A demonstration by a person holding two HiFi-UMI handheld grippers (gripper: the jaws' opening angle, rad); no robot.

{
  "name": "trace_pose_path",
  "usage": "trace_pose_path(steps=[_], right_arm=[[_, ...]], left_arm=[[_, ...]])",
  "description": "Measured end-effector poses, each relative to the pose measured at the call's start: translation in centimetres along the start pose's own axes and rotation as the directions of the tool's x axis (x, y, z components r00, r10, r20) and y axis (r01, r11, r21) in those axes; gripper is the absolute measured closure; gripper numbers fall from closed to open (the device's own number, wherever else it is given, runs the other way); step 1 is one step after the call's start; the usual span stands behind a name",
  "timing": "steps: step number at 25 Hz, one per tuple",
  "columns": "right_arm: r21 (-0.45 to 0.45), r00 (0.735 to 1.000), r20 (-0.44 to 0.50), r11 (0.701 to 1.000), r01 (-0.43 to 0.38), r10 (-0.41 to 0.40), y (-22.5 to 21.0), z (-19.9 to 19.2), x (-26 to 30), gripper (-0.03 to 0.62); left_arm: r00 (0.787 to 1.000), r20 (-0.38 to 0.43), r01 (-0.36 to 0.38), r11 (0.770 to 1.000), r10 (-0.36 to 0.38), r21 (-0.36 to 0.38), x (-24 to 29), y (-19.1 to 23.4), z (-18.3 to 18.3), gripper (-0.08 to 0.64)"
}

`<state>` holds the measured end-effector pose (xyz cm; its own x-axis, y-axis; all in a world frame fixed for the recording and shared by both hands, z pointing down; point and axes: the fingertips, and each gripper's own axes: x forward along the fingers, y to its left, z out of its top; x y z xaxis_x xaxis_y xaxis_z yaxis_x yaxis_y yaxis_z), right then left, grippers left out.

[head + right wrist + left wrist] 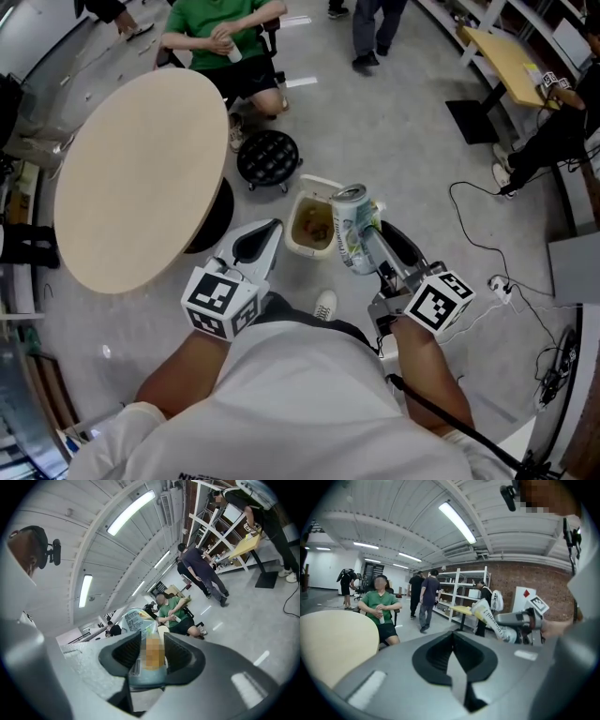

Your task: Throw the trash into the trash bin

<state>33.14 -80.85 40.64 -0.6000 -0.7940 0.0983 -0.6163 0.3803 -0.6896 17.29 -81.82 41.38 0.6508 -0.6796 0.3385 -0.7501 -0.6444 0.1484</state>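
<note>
Person's white shirt (309, 412) was seen nearest. R gripper (364, 240) was clamped, approx half-wide, on the can (349, 220), held just beside the trash bin (294, 246). L gripper (260, 240) was seen w/ jaws together, nothing held.

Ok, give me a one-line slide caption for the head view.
The right hand-held gripper holds a drink can next to the open trash bin; the left hand-held gripper is shut and empty.
</note>
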Motion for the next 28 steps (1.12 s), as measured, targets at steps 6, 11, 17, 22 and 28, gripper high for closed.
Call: trace_pose_path(steps=[6, 11, 17, 22, 28], right_arm=[[0.031, 0.999, -0.017, 0.999, 0.034, -0.034, -1.5, -1.0, 1.4, 0.442], [0.047, 0.992, -0.051, 0.991, 0.122, -0.119, -2.9, -3.2, 2.6, 0.442], [0.005, 0.958, -0.148, 0.968, 0.249, -0.246, -7.4, -8.9, 5.3, 0.443], [0.036, 0.904, -0.285, 0.939, 0.341, -0.318, -12.6, -16.3, 7.8, 0.443], [0.015, 0.841, -0.395, 0.913, 0.407, -0.369, -20.1, -23.1, 10.7, 0.442]], left_arm=[[0.999, -0.039, 0.013, 1.000, -0.013, -0.010, 1.3, 1.6, -1.0, 0.552], [0.994, -0.090, 0.062, 0.998, -0.063, -0.006, 2.8, 3.2, -2.5, 0.552], [0.980, -0.174, 0.098, 0.995, -0.099, -0.012, 5.3, 6.1, -7.6, 0.552], [0.955, -0.281, 0.086, 0.994, -0.100, -0.060, 6.7, 8.2, -14.0, 0.554], [0.941, -0.322, 0.066, 0.990, -0.102, -0.123, 9.0, 9.4, -19.2, 0.554]])
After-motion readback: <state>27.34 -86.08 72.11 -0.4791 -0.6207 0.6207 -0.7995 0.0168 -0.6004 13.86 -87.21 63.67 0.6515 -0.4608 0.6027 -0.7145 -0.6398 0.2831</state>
